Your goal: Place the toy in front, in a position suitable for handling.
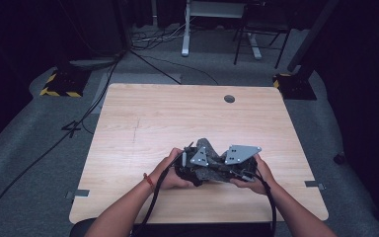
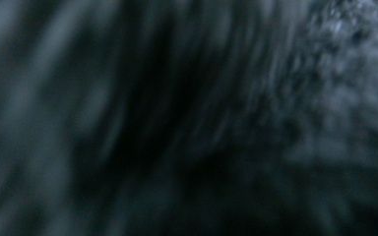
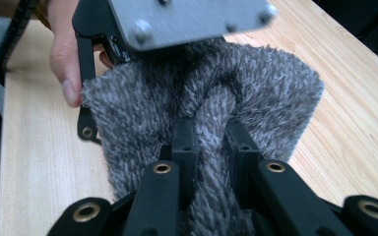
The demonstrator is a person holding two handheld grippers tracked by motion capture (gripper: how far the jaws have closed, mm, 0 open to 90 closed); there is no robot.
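left gripper view: blurred dark grey fuzzy cloth (image 2: 344,73), gripper jaws indistinct.

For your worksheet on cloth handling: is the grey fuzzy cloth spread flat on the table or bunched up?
Bunched up. The grey fuzzy cloth rises in folds, one ridge pinched by the right gripper.

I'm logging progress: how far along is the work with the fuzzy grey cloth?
Done: the fuzzy grey cloth is gathered up off the pale wooden table near its front edge. In hand: the right claw pinches a ridge of it, and the left claw is shut in its far side. Left: any tidy fold or flat lay; it is bunched.
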